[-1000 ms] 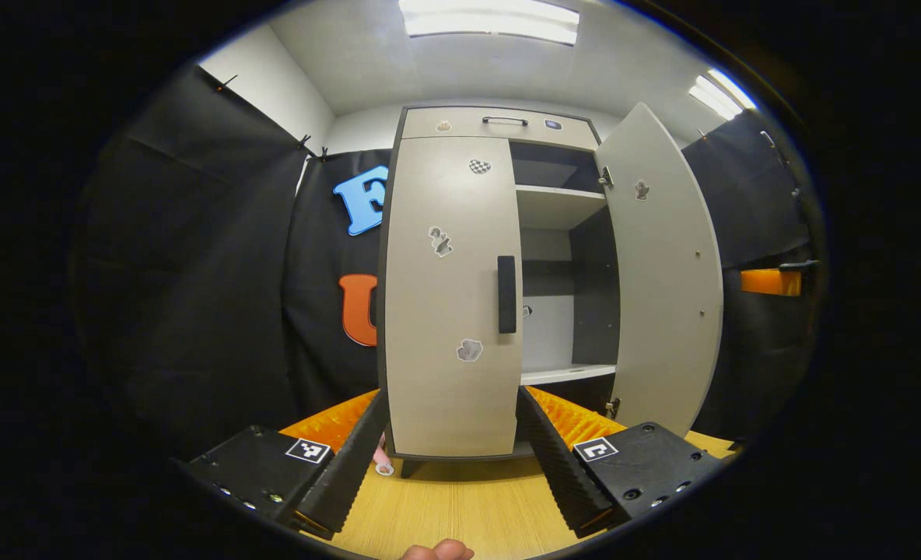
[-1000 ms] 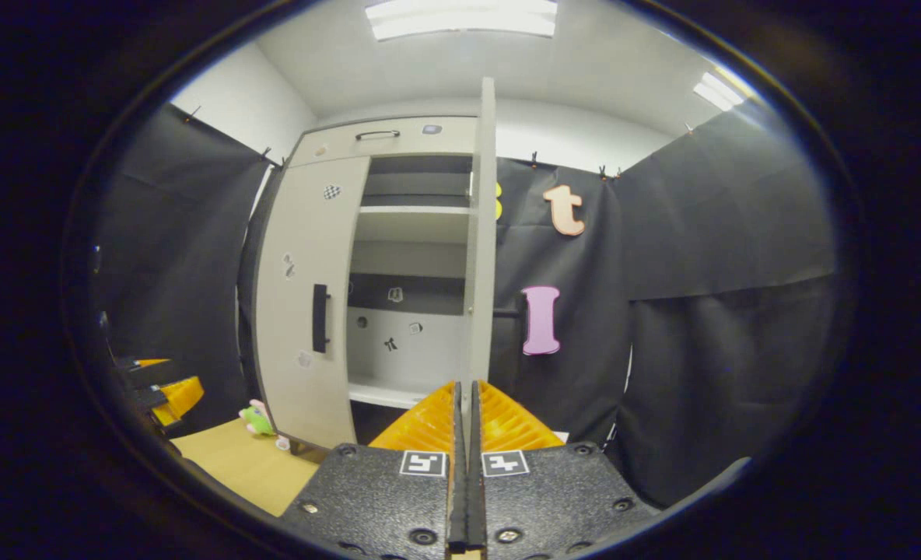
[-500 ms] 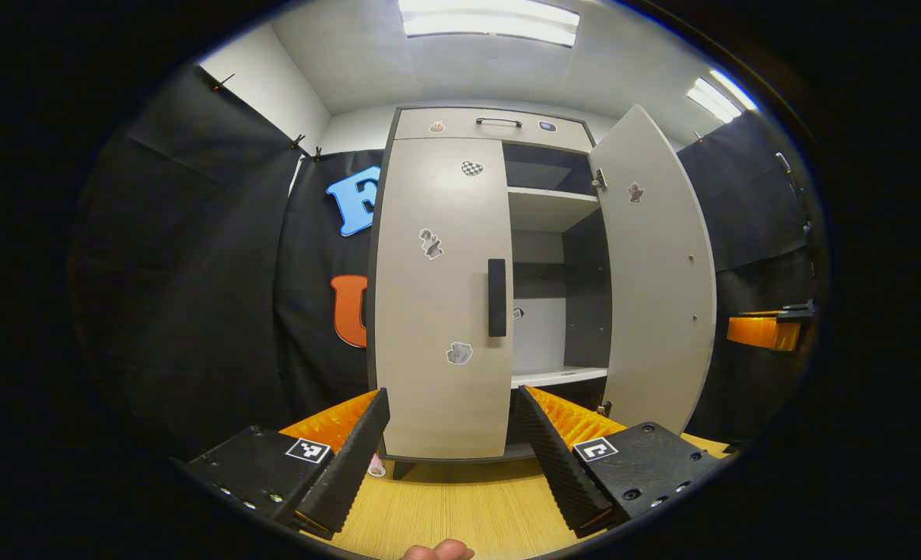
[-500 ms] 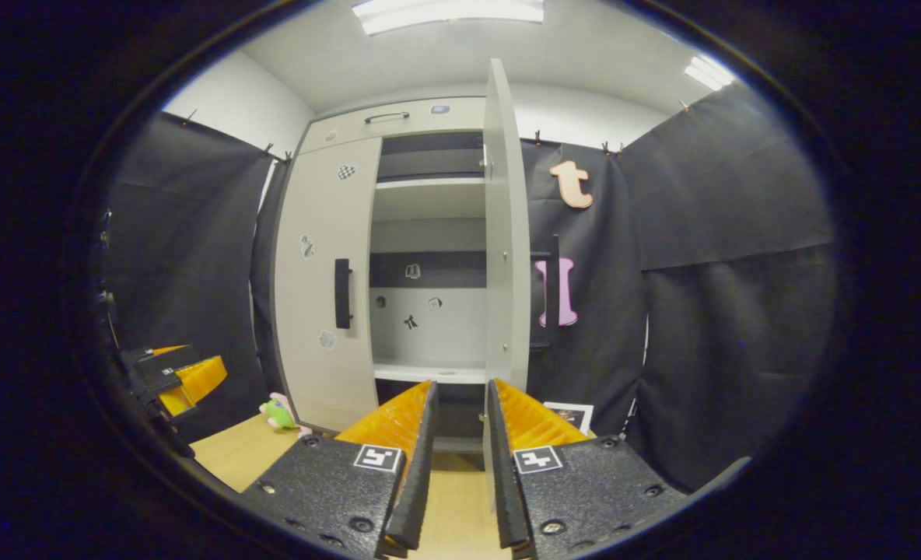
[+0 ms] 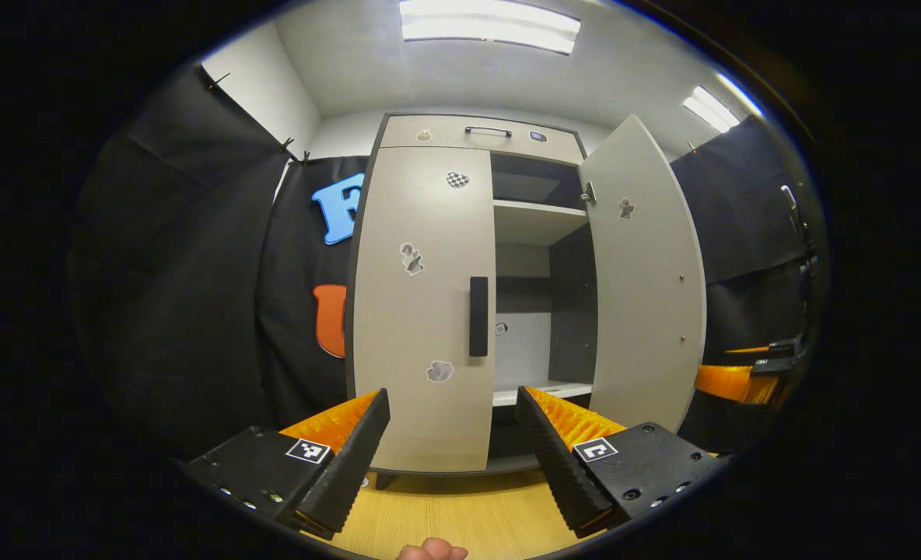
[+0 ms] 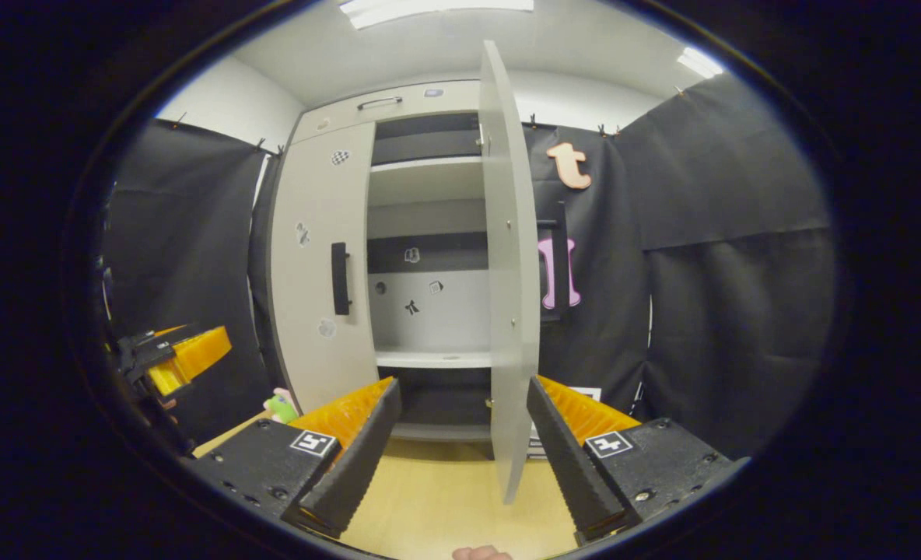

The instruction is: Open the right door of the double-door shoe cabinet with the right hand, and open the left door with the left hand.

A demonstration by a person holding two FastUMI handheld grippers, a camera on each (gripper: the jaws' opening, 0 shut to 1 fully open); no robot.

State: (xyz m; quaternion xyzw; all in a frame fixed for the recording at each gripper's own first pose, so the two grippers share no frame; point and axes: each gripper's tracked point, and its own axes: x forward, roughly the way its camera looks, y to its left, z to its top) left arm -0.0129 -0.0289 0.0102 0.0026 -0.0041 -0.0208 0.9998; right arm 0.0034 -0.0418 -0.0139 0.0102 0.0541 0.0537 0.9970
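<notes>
A: What sort of place is this?

B: A recording booth set up indoors, more lab than home. Black cloth (image 5: 196, 257) hangs on clips as the walls, with a plain white wall (image 5: 250, 85) above it.

A: Anything else?

B: 2 ceiling light panels (image 5: 490, 19), office style. 1 shoe cabinet (image 5: 421, 311) stands alone on a wood-look table (image 6: 437, 498), stickers on its panels, and its shelves (image 6: 429, 358) look bare.
</notes>
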